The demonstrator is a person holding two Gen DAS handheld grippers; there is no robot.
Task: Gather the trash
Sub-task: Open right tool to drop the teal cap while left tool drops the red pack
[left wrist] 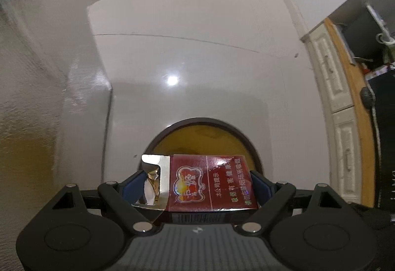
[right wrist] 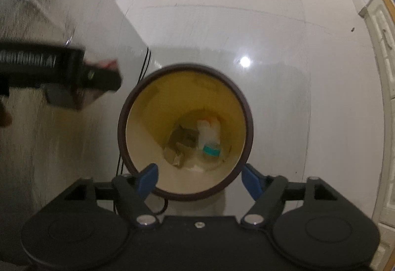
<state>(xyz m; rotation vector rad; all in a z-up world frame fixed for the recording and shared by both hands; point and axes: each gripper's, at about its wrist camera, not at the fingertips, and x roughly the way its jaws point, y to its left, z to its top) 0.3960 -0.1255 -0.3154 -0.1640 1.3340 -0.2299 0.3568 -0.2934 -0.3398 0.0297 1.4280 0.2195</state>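
My left gripper [left wrist: 197, 179] is shut on a red cigarette pack [left wrist: 209, 184] with its lid torn open and foil showing. It holds the pack just short of the round bin [left wrist: 197, 123], whose dark rim and yellow inside show beyond the pack. In the right wrist view the bin [right wrist: 244, 108] stands on the floor below, with a white bottle [right wrist: 209, 134] and cardboard scraps [right wrist: 181, 140] at its bottom. My right gripper [right wrist: 197, 172] is open and empty above the bin's near rim. The left gripper [right wrist: 74, 78] shows blurred at the left.
The floor is pale glossy tile [left wrist: 197, 48]. A textured white wall [left wrist: 29, 73] runs along the left. White cabinet drawers [left wrist: 333, 78] with a wooden top edge stand at the right. A black cable [right wrist: 145, 63] runs down behind the bin.
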